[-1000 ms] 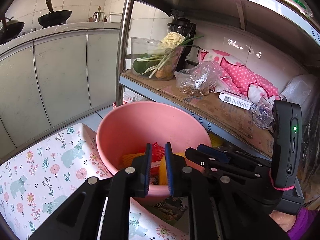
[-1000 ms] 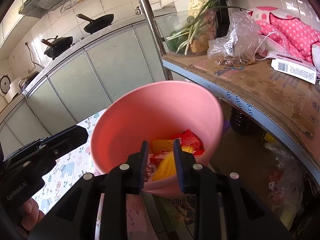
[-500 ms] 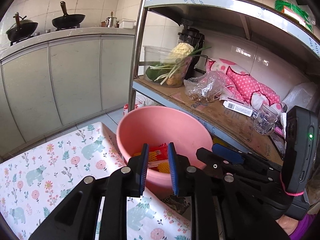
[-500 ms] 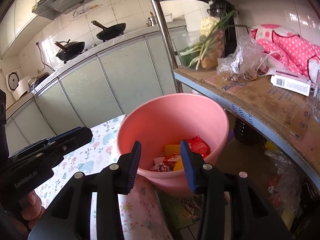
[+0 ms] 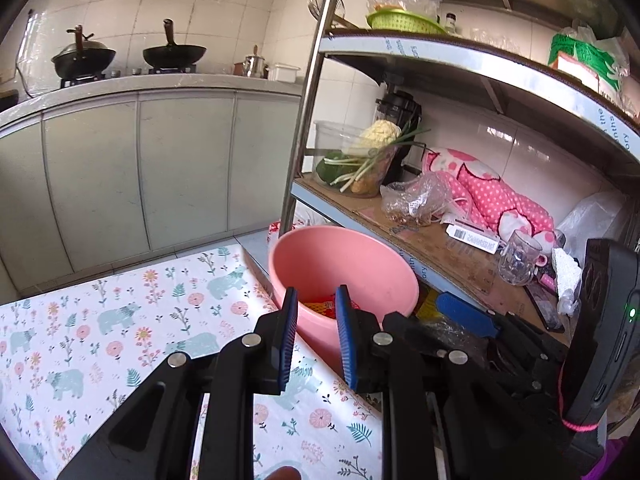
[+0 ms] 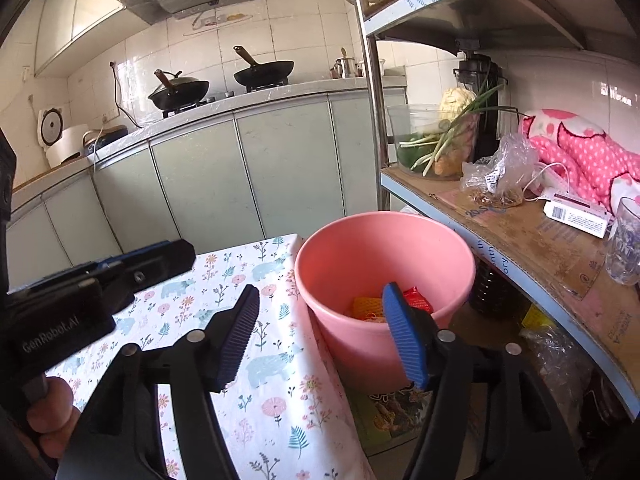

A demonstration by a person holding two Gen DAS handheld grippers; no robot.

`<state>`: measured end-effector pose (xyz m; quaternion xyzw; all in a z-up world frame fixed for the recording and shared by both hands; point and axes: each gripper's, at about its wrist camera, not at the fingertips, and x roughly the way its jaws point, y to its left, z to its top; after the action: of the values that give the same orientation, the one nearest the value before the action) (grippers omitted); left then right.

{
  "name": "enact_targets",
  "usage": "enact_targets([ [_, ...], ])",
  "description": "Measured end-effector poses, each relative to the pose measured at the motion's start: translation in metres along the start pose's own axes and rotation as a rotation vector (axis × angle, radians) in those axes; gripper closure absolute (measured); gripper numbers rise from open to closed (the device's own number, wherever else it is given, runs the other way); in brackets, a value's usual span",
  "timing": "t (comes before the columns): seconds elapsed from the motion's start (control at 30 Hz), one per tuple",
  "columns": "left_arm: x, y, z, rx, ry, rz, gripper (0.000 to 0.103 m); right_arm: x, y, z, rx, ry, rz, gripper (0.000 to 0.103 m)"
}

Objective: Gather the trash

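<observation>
A pink bucket (image 5: 360,256) (image 6: 372,248) stands on the floor past the table's edge. It holds red and yellow wrappers (image 6: 372,306), which also show in the left wrist view (image 5: 320,306). My right gripper (image 6: 322,336) is wide open and empty, held before and above the bucket. My left gripper (image 5: 316,336) is empty, its jaws a narrow gap apart, over the table edge near the bucket. The right gripper shows in the left wrist view (image 5: 468,314), and the left gripper shows in the right wrist view (image 6: 100,280).
A table with a floral bear-print cloth (image 5: 120,320) (image 6: 248,300) lies at the left. A metal shelf rack (image 5: 440,240) with a vegetable tub, plastic bag, pink cloth and glass stands right of the bucket. Kitchen cabinets (image 6: 240,168) with woks are behind.
My right gripper opened wide and let the yellow wrapper fall into the bucket. Both grippers drew back and up from the bucket.
</observation>
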<state>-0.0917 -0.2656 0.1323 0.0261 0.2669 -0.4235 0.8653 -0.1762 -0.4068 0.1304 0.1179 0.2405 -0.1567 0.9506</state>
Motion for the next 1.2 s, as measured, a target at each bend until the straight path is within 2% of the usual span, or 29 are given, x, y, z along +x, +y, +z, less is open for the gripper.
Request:
enact_targets([
  [0.5, -0.043, 0.016, -0.01, -0.052, -0.066, 0.039, 0.085, -0.02, 0.029, -0.007, -0.069, -0.032, -0.067, 0.034],
  [1.2, -0.047, 0.021, -0.017, -0.053, -0.072, 0.046, 0.085, -0.014, 0.033, -0.013, -0.072, -0.017, -0.084, 0.034],
])
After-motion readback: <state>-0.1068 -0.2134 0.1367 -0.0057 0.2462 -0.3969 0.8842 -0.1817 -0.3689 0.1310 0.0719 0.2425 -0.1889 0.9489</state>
